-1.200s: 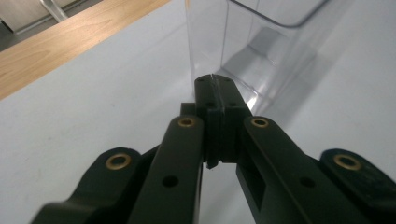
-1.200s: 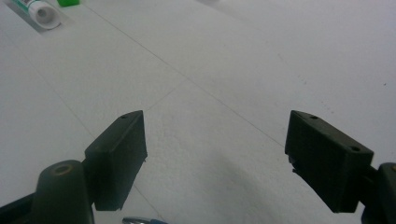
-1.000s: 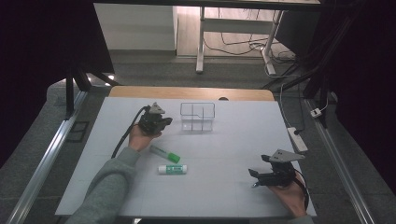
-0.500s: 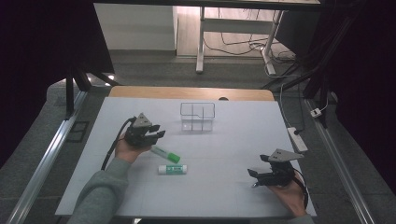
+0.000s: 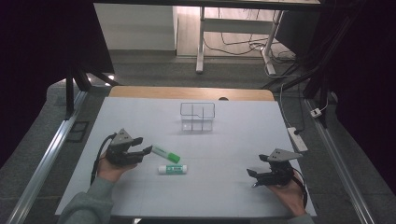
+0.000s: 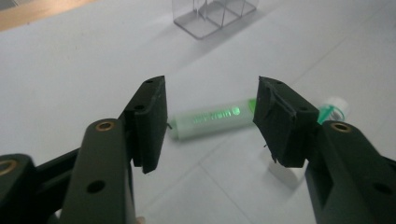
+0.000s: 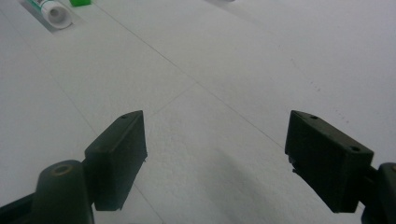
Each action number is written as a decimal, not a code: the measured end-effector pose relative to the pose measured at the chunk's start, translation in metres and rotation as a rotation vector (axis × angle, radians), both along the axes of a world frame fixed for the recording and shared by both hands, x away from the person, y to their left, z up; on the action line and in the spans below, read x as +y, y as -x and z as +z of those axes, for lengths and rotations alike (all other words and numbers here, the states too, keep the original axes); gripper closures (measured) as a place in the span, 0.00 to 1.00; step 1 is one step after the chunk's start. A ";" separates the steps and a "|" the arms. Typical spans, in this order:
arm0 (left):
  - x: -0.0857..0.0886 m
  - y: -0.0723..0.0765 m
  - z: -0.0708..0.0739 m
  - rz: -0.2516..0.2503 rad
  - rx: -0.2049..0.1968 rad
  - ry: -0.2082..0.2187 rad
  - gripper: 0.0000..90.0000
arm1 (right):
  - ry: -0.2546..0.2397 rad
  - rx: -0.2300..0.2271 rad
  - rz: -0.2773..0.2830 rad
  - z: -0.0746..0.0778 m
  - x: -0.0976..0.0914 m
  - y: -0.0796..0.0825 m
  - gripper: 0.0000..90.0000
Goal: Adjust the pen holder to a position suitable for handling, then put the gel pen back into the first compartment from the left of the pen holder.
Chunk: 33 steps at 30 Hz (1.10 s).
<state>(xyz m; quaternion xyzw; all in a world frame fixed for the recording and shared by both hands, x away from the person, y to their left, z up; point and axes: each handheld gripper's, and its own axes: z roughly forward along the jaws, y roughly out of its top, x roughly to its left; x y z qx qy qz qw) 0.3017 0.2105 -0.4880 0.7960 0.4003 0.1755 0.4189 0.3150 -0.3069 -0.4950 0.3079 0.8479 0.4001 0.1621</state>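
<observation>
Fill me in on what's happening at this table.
A person holds a gripper in each hand over a white table. The left gripper, jaws open, points at a green-capped marker lying beside a glue stick. The right gripper rests open near the table's right side, holding nothing. A clear divided box stands farther back.

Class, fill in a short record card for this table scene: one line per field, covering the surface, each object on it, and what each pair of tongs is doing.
Surface: white table top
Container: clear divided box, at the far middle of the table, upright
Item 1: green-capped marker, lying flat just ahead of the left tongs
Item 2: white glue stick, lying flat, beside the marker on the person's side
Left tongs: open, jaws aimed at the marker, not touching it
Right tongs: open, holding nothing, low over bare table
</observation>
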 end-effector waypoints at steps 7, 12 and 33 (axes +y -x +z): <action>0.002 0.019 -0.002 -0.016 0.004 -0.001 0.41 | 0.001 -0.008 0.003 0.002 -0.001 0.000 0.23; 0.005 0.026 -0.006 -0.021 0.005 -0.001 0.37 | -0.004 -0.012 -0.003 0.005 -0.004 0.001 0.23; 0.002 0.029 -0.017 -0.057 0.038 -0.023 0.35 | 0.167 0.064 0.195 0.017 0.012 -0.002 0.26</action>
